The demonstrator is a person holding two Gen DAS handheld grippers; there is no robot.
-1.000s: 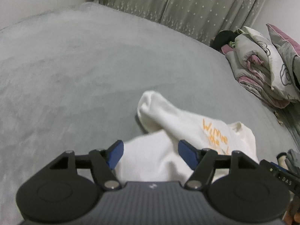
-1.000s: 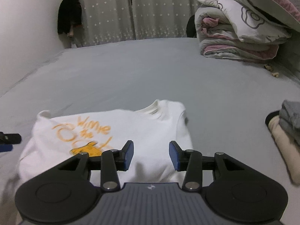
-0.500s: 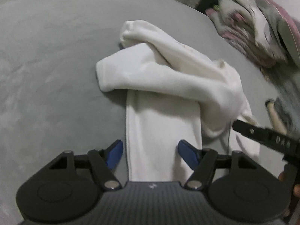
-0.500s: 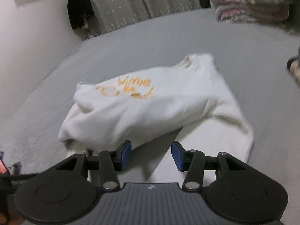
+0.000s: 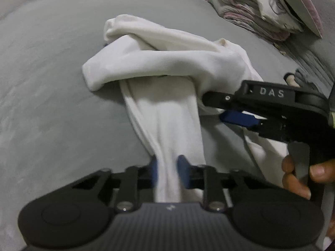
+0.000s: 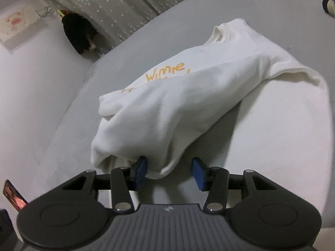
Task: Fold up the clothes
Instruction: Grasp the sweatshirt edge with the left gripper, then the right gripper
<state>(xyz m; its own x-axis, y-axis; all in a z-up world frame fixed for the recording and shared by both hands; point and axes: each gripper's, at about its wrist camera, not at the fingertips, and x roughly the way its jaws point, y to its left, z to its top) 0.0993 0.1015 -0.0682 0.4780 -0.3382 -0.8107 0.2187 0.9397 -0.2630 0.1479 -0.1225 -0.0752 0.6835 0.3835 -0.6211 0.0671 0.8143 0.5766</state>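
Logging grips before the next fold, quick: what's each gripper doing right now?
Left gripper: just closed, shut on the white sweatshirt.
Right gripper: open, a fold of sweatshirt between the jaws, not pinched.

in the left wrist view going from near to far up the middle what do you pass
Left tool shut on the white sleeve → bunched white shirt → bare grey bedsheet.

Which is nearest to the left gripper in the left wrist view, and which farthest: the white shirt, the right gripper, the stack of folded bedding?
1. white shirt: a strip of it sits between the left gripper's pads.
2. right gripper: to the right, at the shirt's edge.
3. stack of folded bedding: far top right of the bed.
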